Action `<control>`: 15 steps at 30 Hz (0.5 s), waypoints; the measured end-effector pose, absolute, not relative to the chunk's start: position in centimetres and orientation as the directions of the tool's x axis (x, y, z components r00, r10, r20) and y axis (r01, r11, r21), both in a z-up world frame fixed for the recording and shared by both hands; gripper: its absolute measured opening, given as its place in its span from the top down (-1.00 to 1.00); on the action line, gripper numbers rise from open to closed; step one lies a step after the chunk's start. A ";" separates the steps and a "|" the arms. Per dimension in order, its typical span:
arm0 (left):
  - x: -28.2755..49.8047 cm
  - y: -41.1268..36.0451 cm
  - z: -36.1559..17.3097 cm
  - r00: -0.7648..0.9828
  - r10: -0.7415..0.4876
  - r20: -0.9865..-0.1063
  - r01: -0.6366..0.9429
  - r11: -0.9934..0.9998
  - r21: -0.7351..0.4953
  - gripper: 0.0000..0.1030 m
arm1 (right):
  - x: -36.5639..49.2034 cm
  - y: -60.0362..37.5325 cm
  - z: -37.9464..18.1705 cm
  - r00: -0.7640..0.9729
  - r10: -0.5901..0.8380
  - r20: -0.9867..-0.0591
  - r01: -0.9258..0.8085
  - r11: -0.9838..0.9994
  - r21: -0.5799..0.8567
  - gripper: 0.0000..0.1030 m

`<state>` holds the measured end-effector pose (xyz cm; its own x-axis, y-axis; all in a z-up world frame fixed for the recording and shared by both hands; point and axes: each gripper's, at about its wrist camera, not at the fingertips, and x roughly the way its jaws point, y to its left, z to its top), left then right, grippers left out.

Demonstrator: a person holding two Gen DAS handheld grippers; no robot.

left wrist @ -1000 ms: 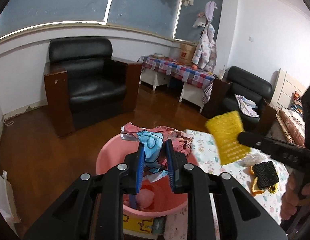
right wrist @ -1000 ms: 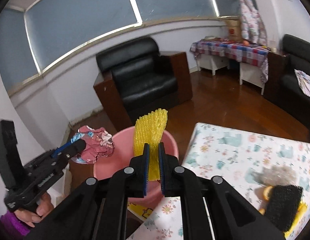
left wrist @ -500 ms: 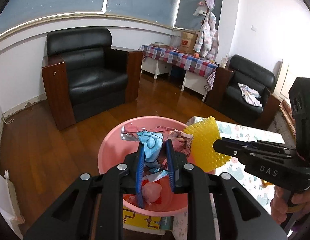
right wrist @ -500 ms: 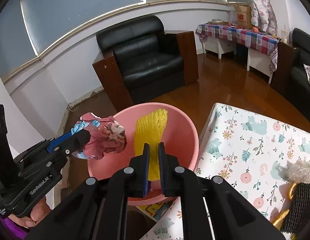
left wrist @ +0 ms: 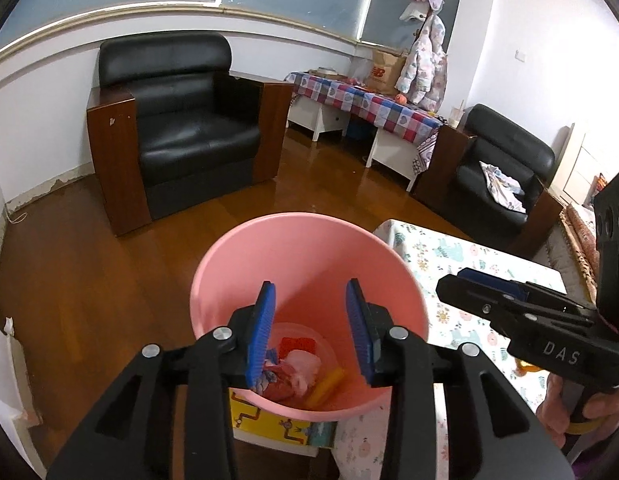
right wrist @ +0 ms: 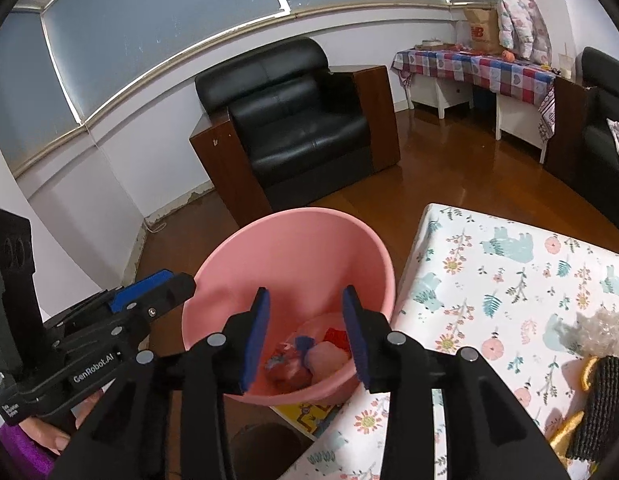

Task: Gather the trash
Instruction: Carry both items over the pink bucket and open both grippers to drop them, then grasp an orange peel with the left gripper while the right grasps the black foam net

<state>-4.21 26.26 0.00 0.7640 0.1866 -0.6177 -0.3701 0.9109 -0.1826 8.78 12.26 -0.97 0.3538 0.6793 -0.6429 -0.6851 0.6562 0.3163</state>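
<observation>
Both grippers hover over the pink basin [left wrist: 309,256], which stands just beside the floral-clothed table [right wrist: 509,280]. The left gripper [left wrist: 310,332] has its jaws spread wide and empty, and so does the right gripper [right wrist: 305,336]. The trash [left wrist: 297,372], a crumpled wrapper among pink, red and yellow scraps, lies at the basin's bottom.

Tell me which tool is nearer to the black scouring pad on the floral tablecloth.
Right. The right tool hangs open over the pink basin, which stands beside the table where the black scouring pad lies. The left tool hangs open over the basin's far side.
</observation>
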 end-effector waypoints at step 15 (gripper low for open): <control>-3.2 17.6 0.5 0.803 0.118 -0.584 -0.234 0.964 -0.128 0.29 | 6.0 3.0 -0.7 0.481 0.623 -0.617 -0.610 0.743 0.275 0.27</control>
<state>-3.18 17.58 0.55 0.8034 0.1179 -0.5836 -0.2341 0.9638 -0.1275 5.95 3.00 -0.74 0.4809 0.6233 -0.6166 -0.6102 0.7430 0.2750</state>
